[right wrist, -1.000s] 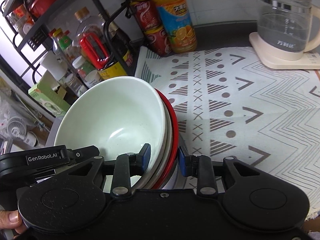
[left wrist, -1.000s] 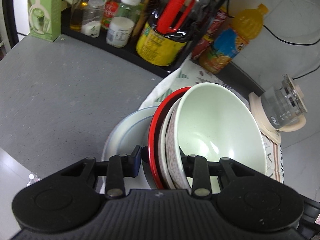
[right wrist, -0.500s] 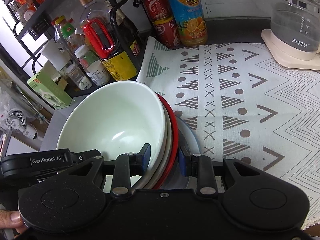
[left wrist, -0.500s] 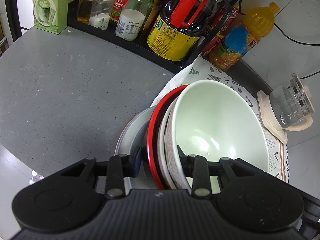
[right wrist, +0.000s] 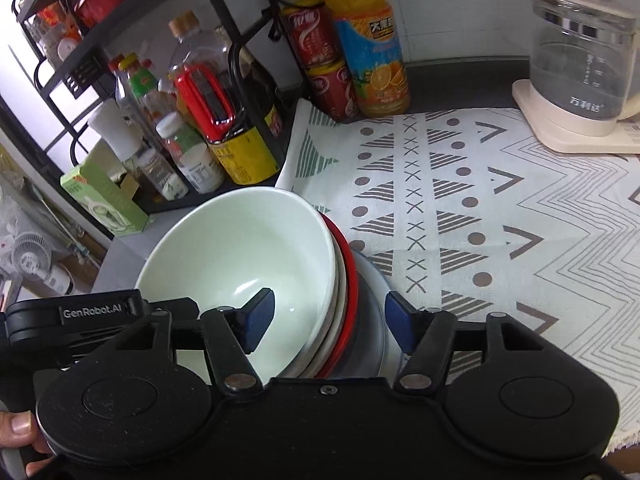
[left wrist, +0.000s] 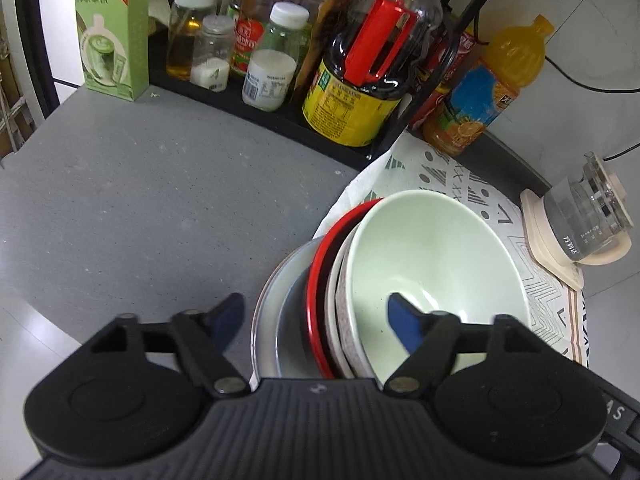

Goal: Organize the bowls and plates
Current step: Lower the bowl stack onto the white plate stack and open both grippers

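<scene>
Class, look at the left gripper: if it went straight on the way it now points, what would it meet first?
Most likely the stacked dishes: the left gripper, whose jaws have just been opening, straddles the red bowl and the silver plate. Depth is unclear.

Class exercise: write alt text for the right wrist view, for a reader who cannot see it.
The right gripper, jaws just opened and gripping nothing, straddles the rims of a nested stack: pale green bowl, red bowl, bluish plate beneath. The stack sits on a patterned cloth; bottles and a kettle stand behind.

Pale green bowl (left wrist: 436,264); red-rimmed bowl (left wrist: 320,280); white cloth (right wrist: 500,208), grey geometric print; grey counter (left wrist: 160,200).
</scene>
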The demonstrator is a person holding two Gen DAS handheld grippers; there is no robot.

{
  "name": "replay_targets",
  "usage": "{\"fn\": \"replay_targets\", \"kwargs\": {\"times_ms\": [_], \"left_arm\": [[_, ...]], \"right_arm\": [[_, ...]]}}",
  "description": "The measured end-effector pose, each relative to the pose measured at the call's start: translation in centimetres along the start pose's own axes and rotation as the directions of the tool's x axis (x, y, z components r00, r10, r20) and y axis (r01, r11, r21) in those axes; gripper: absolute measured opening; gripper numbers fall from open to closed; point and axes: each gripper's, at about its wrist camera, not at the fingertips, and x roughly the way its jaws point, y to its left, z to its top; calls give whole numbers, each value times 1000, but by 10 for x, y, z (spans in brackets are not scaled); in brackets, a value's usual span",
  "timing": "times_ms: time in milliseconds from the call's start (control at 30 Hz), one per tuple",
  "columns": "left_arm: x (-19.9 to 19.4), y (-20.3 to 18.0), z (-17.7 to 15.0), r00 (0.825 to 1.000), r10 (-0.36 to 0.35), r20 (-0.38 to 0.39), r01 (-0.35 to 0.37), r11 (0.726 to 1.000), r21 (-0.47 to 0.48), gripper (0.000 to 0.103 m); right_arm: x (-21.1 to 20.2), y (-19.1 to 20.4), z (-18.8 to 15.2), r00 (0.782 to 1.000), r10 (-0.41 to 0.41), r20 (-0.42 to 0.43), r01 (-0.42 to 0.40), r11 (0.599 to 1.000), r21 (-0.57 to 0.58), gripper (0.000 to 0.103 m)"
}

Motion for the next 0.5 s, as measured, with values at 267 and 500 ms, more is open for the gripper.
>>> {"fn": "replay_targets", "kwargs": {"times_ms": [267, 500], "left_arm": [[-22, -2, -6, 1000, -16, 20, 15, 998, 66, 87], [-45, -9, -13, 996, -62, 56, 54, 989, 137, 103]], "right_arm": [[-28, -1, -10, 996, -52, 78, 50, 998, 36, 100], [-63, 0, -24, 979, -138, 153, 130, 990, 58, 103]]}}
